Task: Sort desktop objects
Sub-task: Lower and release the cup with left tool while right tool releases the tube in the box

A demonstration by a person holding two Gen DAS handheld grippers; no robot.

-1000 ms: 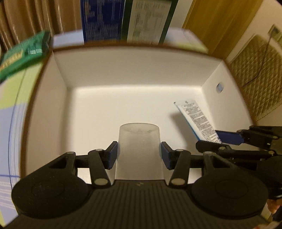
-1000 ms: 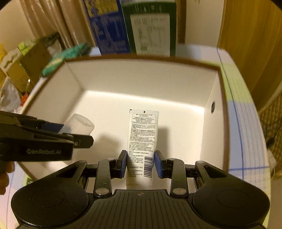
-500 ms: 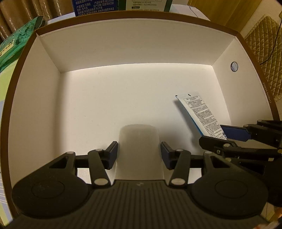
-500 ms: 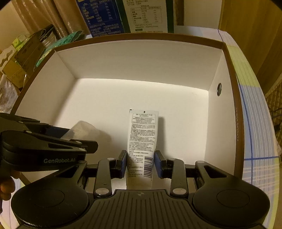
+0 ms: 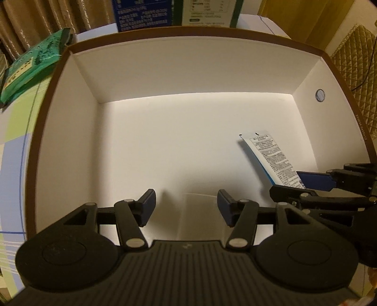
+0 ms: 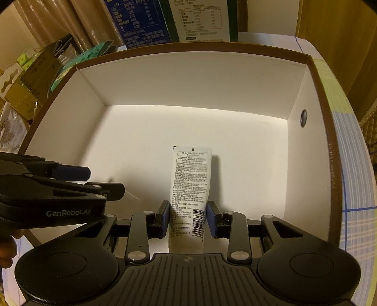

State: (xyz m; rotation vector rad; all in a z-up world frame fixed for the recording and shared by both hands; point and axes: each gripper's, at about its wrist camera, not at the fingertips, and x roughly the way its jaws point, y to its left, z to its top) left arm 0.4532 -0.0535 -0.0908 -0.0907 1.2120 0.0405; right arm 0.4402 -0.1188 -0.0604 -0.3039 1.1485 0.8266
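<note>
A white box with a brown rim (image 5: 188, 31) fills both views. My left gripper (image 5: 186, 207) hangs inside it near the front wall, its jaws opening. A translucent plastic cup (image 5: 200, 216) shows faintly between the blue pads, close to the right pad and clear of the left one. My right gripper (image 6: 188, 216) is shut on a white tube with black print (image 6: 190, 179), whose crimped end points toward the back of the box (image 6: 188, 50). In the left wrist view the tube (image 5: 271, 155) slants at the right in the right gripper (image 5: 306, 188). The left gripper (image 6: 101, 181) enters the right wrist view from the left.
A green packet (image 5: 33, 66) lies outside the box's left corner. Blue (image 6: 141, 21) and green-and-white (image 6: 202, 18) cartons stand behind the back wall. Cardboard boxes (image 6: 28, 77) are stacked at the far left. A checked cloth (image 6: 353, 164) covers the table on the right.
Both grippers have sunk deeper into the box. The left jaws have spread apart and the cup no longer sits gripped between the pads. The right grip on the tube is unchanged.
</note>
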